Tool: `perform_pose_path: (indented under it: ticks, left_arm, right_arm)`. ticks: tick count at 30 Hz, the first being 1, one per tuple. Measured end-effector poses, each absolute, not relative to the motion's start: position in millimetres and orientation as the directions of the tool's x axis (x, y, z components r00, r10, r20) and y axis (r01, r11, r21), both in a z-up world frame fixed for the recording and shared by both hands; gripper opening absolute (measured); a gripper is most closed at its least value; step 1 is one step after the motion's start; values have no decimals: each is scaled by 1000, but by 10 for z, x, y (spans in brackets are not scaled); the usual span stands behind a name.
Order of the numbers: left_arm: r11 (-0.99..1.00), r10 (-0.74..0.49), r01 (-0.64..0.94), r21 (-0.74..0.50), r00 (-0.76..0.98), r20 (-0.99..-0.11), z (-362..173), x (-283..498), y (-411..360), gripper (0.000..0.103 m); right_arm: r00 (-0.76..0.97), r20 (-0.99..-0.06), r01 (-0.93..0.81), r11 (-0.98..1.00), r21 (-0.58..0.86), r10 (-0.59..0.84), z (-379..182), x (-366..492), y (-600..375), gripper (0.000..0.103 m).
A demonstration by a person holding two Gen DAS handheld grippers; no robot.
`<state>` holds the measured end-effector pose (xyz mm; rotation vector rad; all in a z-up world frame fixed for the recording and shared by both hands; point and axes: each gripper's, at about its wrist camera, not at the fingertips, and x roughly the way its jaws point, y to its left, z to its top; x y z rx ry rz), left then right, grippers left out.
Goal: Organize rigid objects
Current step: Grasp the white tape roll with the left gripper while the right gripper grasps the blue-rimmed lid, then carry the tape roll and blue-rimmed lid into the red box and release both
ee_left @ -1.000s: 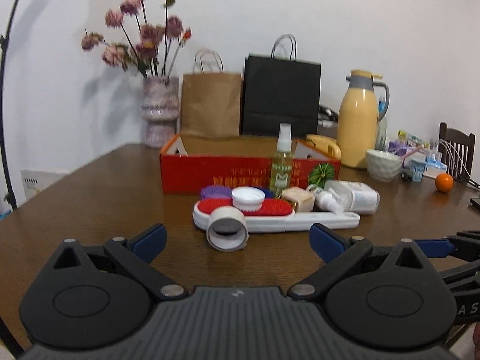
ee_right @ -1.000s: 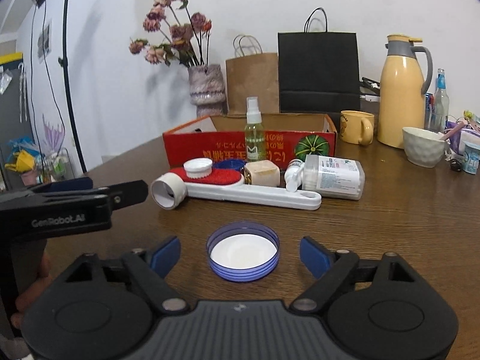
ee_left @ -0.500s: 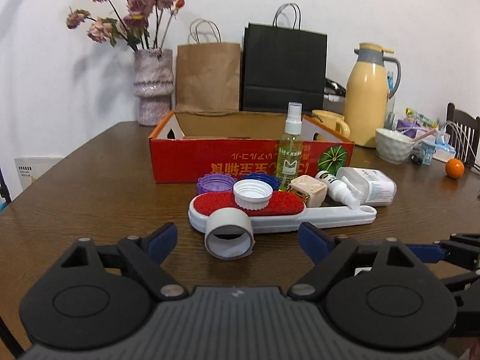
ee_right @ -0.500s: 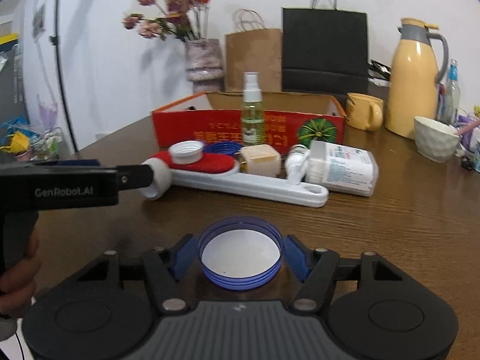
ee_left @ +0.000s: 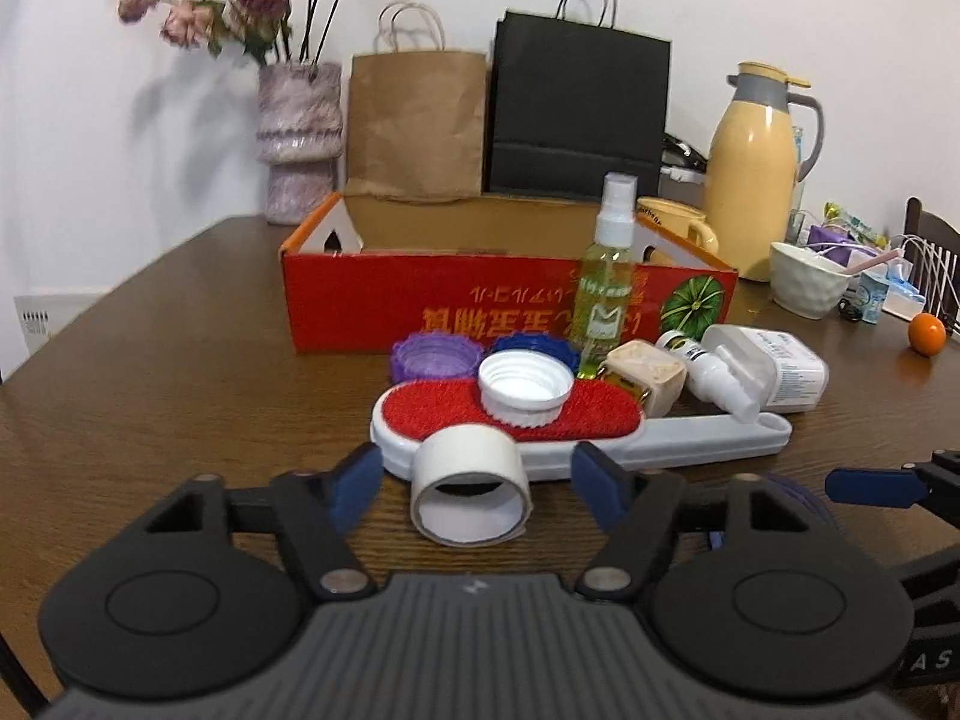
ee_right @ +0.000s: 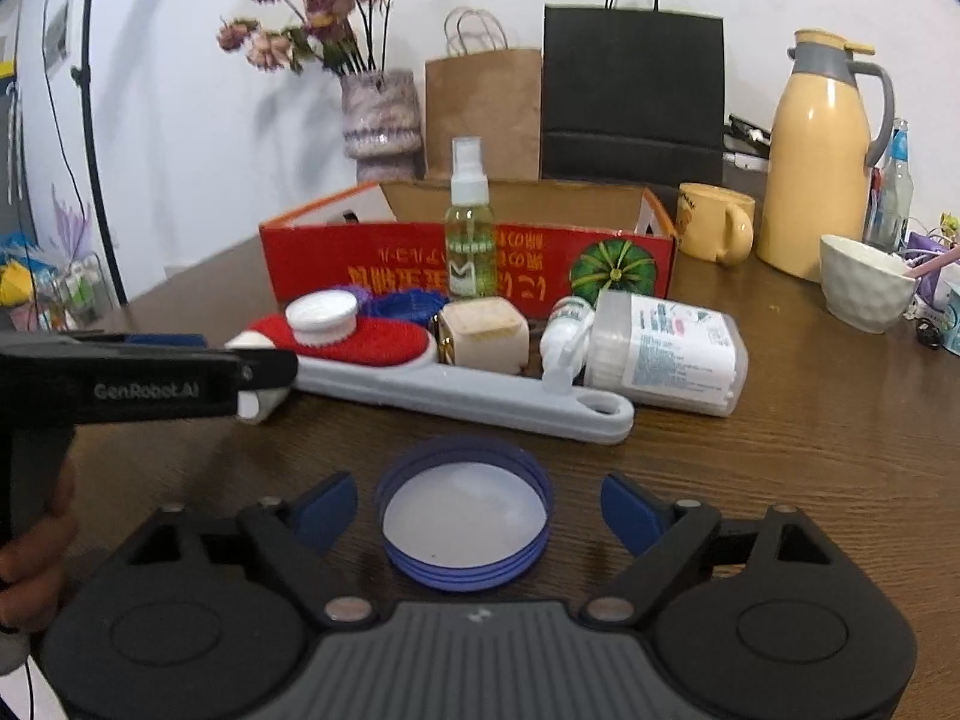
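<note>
While both tools gape wide, the right tool point(ee_right: 479, 507) straddles a blue lid point(ee_right: 465, 521) lying on the desk point(ee_right: 810, 456) w/o touching it; the left tool point(ee_left: 474, 480) flanks a tape roll point(ee_left: 470, 491), gripping nothing. Behind: lint brush point(ee_left: 540, 420) w/ white cap point(ee_left: 525, 387), spray bottle point(ee_left: 605, 282), then red box point(ee_left: 480, 306).

Brown wooden table point(ee_right: 810, 456), red box point(ee_right: 420, 270), blue lid point(ee_right: 465, 525), tape roll point(ee_left: 471, 492)
</note>
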<state>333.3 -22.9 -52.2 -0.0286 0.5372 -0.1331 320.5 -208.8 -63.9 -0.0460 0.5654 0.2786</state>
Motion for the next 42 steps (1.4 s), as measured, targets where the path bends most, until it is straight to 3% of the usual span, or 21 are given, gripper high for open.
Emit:
perform_pose_path:
  ticks: [2,4,6,14,34,42]
  left_arm:
    - [990,-139,122,-67,836,-530,-535,3377,-234,65]
    - [991,-133,112,-72,836,-532,-543,3381,-231,63]
    - [992,-128,102,-78,840,-528,-550,3377,-224,45]
    - [986,-167,137,-96,834,-526,-551,3388,-225,45]
    - [990,-133,134,-34,851,-508,-498,2996,-162,45]
    - [985,-174,166,-55,895,-411,54,2973,1,44]
  right_arm:
    - [818,-518,-275,961,29,250,-653,3172,-2064,85]
    - [810,-532,-277,960,23,247,-665,3194,-2052,76]
    - [797,-548,-281,959,38,255,-679,3229,-2065,66]
    - [813,-541,-234,972,35,215,-688,3214,-2072,66]
    - [817,-531,-247,969,33,226,-679,3200,-2074,65]
    - [847,-445,-286,955,82,292,-329,3064,-2210,65]
